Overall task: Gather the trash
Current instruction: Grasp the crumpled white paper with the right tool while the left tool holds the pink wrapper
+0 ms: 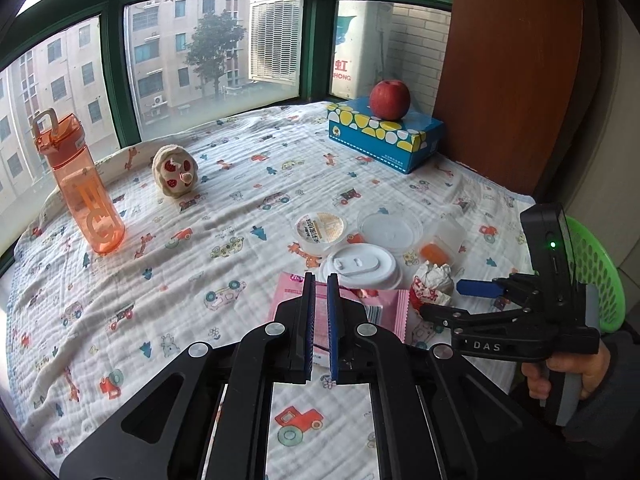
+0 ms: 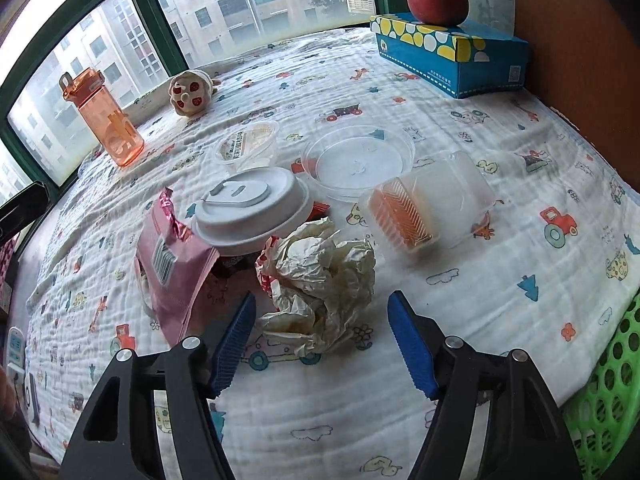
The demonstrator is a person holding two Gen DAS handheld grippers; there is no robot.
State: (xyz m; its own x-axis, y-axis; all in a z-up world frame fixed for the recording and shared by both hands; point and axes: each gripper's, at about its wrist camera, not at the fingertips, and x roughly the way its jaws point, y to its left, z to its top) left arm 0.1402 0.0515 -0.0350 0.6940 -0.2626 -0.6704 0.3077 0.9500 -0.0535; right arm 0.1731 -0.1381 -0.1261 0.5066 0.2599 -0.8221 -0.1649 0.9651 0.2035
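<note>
The crumpled paper lies on the cloth between the released right tool, beside a white lid and pink wrapper, while the left tool is clenched and empty above the wrapper.

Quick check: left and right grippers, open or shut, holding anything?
Left gripper: shut, nothing visibly held.
Right gripper: open, straddling the crumpled cream paper wrapper, pads not pressing it.
</note>
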